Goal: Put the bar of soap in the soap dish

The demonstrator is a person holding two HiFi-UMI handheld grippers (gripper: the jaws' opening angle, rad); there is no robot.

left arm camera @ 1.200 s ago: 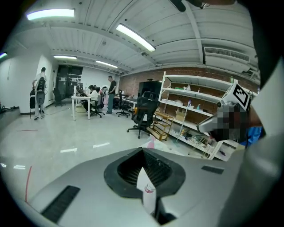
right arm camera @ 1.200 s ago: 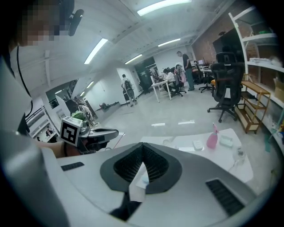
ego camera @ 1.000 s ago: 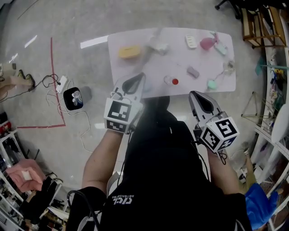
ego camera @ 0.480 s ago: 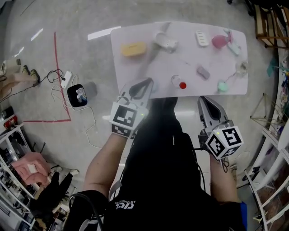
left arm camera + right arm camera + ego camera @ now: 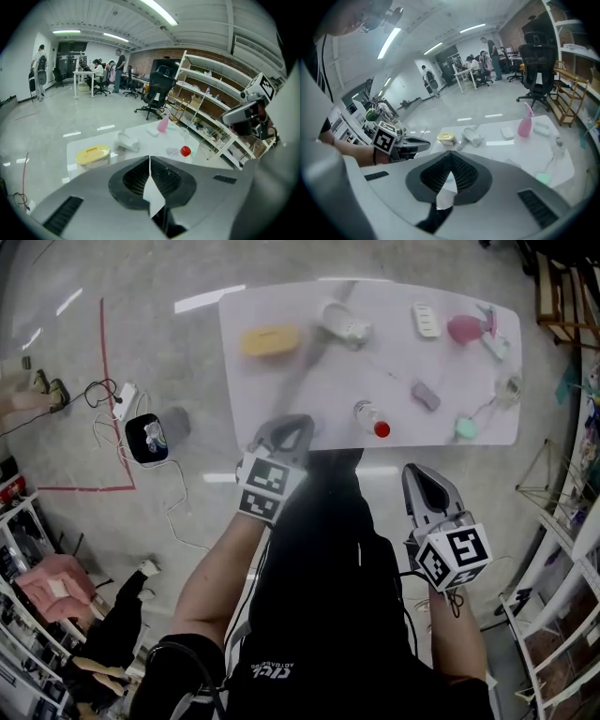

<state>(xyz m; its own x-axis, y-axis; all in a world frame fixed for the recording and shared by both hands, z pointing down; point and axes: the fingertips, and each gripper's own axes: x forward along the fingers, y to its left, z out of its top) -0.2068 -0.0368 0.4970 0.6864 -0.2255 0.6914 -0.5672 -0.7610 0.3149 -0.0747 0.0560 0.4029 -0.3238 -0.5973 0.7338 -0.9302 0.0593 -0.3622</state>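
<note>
- Left gripper (image 5: 284, 427), right gripper (image 5: 419, 474): jaws closed tight, nothing held; left over the near edge of the white surface (image 5: 262, 399), right just short of it.
- Bar of soap (image 5: 426, 396): mauve, lying on the surface ahead of the right gripper, apart from it.
- Soap dish (image 5: 344, 324): white, ribbed, far side.
- Head view only: red floor tape (image 5: 105, 381).
- Left gripper view only: shelving (image 5: 211, 108), people at desks (image 5: 98, 72).
</note>
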